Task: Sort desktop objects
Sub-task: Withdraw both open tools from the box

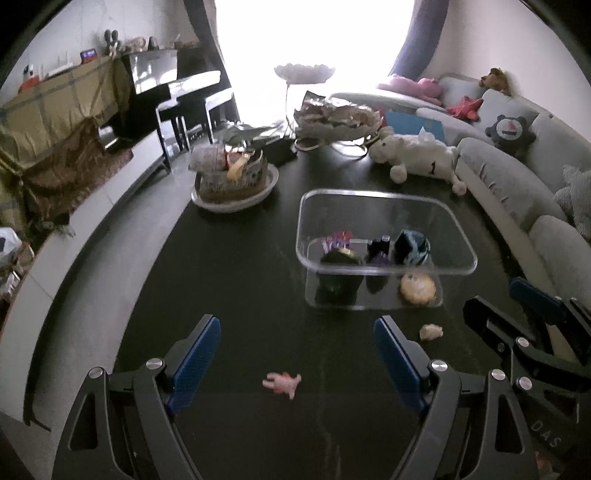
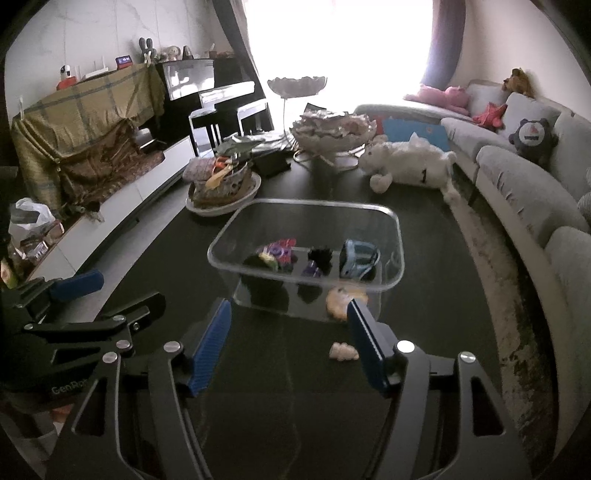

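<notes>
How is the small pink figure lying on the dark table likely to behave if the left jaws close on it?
The pink figure looks tiny and thin-limbed, so probably very light. It lies flat on the dark table, so rolling seems unlikely, but it may skid on that glossy-looking top. Being so low, it could slip from the left gripper's wide-open jaws.

We cannot identify the small dark items inside the clear bin (image 1: 386, 232); they are blurred and read only as shapes through its wall. The pink figure (image 1: 282, 383) on the dark table (image 1: 240, 295) is too small and soft for us to name. The pale lump (image 2: 343, 350) is partly covered by the right gripper (image 2: 288, 347). The left gripper (image 1: 297, 363) is cut off by the lower edge. The window (image 1: 314, 33) is blown out.
</notes>
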Demonstrator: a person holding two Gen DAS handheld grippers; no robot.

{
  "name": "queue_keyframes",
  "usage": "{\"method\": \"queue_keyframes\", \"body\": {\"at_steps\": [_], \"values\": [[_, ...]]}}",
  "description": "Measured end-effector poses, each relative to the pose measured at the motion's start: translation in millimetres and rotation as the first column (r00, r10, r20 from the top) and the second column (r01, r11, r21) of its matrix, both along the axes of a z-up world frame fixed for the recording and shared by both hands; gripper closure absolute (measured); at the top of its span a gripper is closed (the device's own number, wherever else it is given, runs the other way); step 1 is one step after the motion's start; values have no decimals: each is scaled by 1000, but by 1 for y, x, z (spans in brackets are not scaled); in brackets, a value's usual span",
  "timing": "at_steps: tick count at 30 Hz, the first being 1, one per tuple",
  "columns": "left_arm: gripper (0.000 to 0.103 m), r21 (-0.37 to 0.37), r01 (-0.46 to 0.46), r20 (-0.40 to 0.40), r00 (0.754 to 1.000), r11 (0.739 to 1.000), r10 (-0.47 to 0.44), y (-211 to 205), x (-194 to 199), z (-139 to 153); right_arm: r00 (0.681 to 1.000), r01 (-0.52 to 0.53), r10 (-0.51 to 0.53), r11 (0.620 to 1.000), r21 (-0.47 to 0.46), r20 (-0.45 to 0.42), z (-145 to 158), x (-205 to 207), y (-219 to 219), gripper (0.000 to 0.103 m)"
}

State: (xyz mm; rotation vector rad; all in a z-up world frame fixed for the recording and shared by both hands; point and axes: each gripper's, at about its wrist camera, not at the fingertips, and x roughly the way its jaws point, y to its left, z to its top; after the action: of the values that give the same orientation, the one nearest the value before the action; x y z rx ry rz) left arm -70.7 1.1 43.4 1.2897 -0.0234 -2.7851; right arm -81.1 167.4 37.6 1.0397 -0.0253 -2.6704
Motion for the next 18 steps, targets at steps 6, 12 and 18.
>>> {"method": "queue_keyframes", "body": {"at_steps": [6,12,18], "values": [[21,-33,3,-4,1000,999,-3,-1,13,-21,999,-20,20,1000,6,41,-23,11,-5,40],[21,21,11,52,999,1000,-12,-12,17,-46,995,-47,47,999,7,90,-47,21,-12,40],[21,-21,-17,48,999,1000,18,-15,23,-63,988,-72,68,997,23,139,-70,27,-21,40]]}}
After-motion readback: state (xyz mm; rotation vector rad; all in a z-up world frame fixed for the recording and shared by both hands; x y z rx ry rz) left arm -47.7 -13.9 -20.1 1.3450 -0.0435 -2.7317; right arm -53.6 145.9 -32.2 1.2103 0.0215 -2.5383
